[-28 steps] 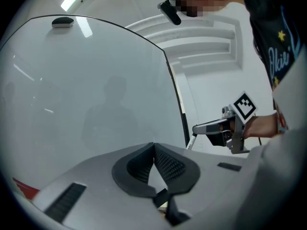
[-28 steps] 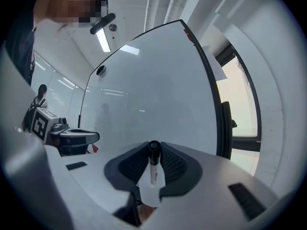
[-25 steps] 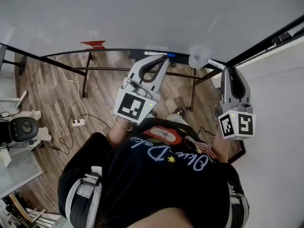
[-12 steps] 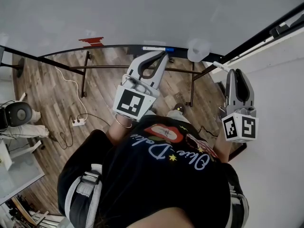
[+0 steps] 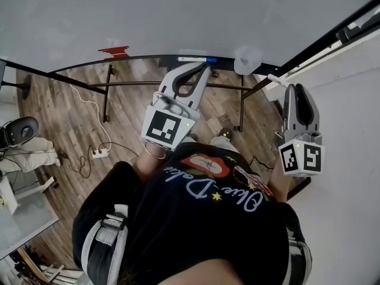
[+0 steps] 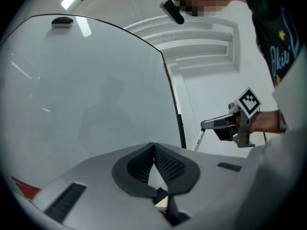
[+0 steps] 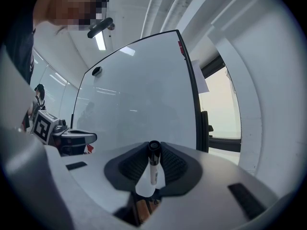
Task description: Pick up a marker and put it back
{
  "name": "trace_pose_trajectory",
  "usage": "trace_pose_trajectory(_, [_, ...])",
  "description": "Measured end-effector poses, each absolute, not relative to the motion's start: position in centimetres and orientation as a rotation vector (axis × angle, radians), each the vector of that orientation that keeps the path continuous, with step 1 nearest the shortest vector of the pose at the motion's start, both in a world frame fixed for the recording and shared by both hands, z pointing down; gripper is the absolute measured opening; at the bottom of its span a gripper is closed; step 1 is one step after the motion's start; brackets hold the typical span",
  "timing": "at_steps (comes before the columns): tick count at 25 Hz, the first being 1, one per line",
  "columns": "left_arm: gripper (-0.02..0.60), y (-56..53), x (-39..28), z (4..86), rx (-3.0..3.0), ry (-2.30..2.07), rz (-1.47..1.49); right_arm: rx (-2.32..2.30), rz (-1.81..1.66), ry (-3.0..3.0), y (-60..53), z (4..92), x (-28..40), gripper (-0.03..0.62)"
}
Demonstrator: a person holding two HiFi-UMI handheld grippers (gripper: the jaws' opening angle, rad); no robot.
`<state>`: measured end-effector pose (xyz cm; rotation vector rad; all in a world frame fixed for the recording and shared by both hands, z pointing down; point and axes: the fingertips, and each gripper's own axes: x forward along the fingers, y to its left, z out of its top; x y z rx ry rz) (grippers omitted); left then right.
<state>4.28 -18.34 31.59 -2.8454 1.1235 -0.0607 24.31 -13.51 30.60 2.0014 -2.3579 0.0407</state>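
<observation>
My right gripper (image 5: 295, 88) is shut on a white marker (image 5: 276, 79) with a black cap, held crosswise at the fingertips. In the right gripper view the marker (image 7: 153, 163) stands upright between the pads, cap end up, in front of the whiteboard (image 7: 139, 95). The left gripper view shows the right gripper (image 6: 205, 124) with the marker (image 6: 197, 141) hanging from its tips beside the whiteboard's edge. My left gripper (image 5: 203, 70) is shut with nothing in it, its pads (image 6: 165, 164) meeting at the tip. A second marker (image 5: 193, 59) with a blue cap lies on the board's tray.
A round white object (image 5: 248, 58) sits on the tray near the board's right end. A red mark (image 5: 114, 51) shows on the board at the left. A white wall (image 5: 344, 135) stands close on the right. Below are wooden floor, the stand's legs and cables (image 5: 95, 153).
My right gripper with the marker has shifted slightly to the right. The left gripper has stayed put.
</observation>
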Motion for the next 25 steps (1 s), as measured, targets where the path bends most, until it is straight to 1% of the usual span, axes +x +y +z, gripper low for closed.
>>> trace_pose_trajectory(25, [0.003,-17.72,4.54,31.76,-2.846,1.113,-0.083,2.005,0.037,-2.355,-12.81,30.57,24.63,0.072])
